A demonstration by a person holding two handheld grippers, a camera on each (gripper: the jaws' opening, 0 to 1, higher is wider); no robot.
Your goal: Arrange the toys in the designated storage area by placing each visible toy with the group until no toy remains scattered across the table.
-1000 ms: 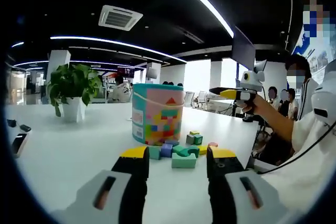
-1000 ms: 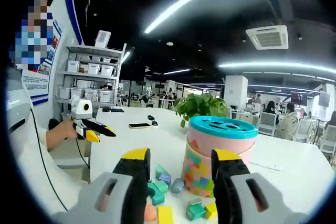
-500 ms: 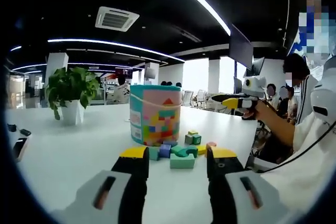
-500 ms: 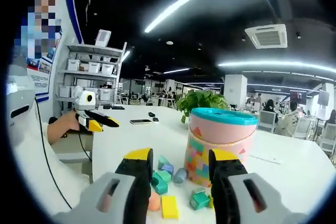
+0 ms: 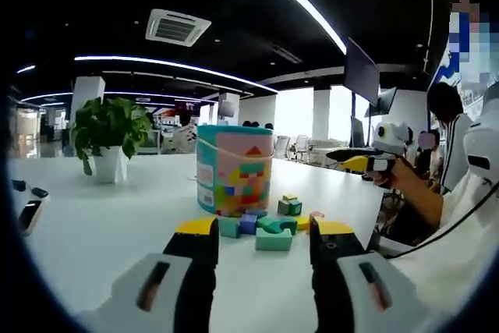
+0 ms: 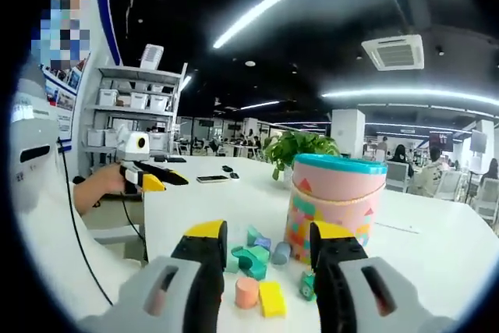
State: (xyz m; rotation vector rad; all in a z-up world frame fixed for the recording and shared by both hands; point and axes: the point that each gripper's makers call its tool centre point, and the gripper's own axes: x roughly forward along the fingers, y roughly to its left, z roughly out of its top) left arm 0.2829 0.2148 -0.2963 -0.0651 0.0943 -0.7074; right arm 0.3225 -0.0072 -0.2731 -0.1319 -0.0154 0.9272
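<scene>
Both empty: left gripper (image 5: 261,233) and right gripper (image 6: 266,233) spread apart, hovering near toy blocks (image 5: 265,226) scattered beside the bucket (image 5: 233,169) on white table (image 5: 101,224).

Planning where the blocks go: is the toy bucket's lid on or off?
On. In the right gripper view a teal lid caps the upright toy bucket, with blocks lying loose on the table beside it.

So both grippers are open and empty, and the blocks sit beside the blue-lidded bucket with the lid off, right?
Not quite: the lid is on the bucket, as the right gripper view shows. The rest holds: the left gripper and right gripper are open and empty, and the blocks sit beside the bucket.
</scene>
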